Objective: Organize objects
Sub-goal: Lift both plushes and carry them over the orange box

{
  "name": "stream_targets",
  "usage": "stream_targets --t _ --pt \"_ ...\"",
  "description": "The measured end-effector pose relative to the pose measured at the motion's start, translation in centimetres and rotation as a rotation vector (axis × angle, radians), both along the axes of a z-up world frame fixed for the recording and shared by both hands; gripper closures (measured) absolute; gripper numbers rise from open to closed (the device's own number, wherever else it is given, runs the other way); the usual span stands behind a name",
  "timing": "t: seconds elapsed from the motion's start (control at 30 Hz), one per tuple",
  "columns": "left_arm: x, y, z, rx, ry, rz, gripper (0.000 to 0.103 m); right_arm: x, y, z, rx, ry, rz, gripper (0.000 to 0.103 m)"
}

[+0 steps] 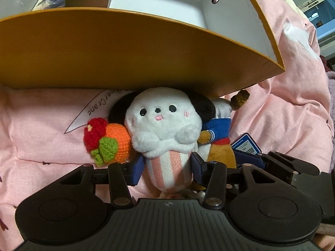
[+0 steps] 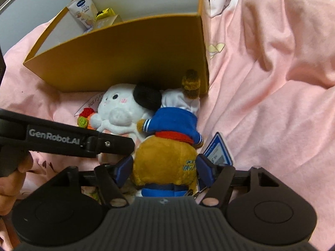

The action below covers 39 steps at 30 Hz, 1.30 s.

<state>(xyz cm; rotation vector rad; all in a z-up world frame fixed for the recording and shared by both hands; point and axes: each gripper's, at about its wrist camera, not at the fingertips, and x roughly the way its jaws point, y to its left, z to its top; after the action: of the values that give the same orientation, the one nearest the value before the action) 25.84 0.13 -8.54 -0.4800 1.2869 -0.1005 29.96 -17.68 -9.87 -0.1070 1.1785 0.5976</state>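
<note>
A pink bedspread [image 2: 261,73] is seen carrying an orange cardboard box [image 2: 125,52], in which a cream tube [image 2: 83,10] and small packs are already stowed. Outside, against its wall, three toys are left: a brown plush in a blue jacket [image 2: 165,159], straddled by the right gripper [image 2: 165,170], jaws apart; a white dog plush [image 1: 165,121], bracketed by the left gripper [image 1: 167,167], seemingly ungripped; a crocheted orange [image 1: 117,142].

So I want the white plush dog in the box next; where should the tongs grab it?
Grip the white plush dog on its pink-striped lower body, coming from the near side, away from the orange box. That end is narrow and exposed; the head is wide and wedged between neighbouring toys. The left tongs already straddle it.
</note>
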Motion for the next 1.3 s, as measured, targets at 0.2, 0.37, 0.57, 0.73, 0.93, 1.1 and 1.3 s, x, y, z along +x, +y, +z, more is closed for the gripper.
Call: stream_targets --t 0.2,0.37,0.57,0.73,0.93,1.1,1.3 --pt "-0.6 0.3 0.7 -0.016 -0.009 -0.002 0.052 -0.3 -0.1 -0.3 0.005 -0.002 0.004 0.037" --pt "-1.8 1.2 2.2 -0.039 -0.037 0.004 0.052 -0.9 0.0 0.3 -0.017 -0.030 0.004 0.043" --pt "-3.0 2.4 3.8 -0.075 -0.055 0.006 0.052 -1.5 -1.3 2.2 0.061 -0.019 -0.017 0.045" --pt "-4.3 3.5 5.6 -0.089 -0.091 0.005 0.052 -2.3 -2.1 4.8 0.104 -0.047 -0.012 0.045" --pt "-5.9 4.6 8.6 -0.100 -0.169 0.011 0.054 -2.8 -2.0 8.1 0.214 -0.052 0.003 0.045" --pt "-6.7 5.8 11.2 -0.120 -0.248 0.037 0.054 -3.4 -1.5 10.8 0.262 -0.114 0.026 0.044" --pt "-6.7 6.9 14.8 -0.099 -0.371 0.047 0.054 -2.4 -1.1 14.0 0.361 -0.153 0.037 0.044"
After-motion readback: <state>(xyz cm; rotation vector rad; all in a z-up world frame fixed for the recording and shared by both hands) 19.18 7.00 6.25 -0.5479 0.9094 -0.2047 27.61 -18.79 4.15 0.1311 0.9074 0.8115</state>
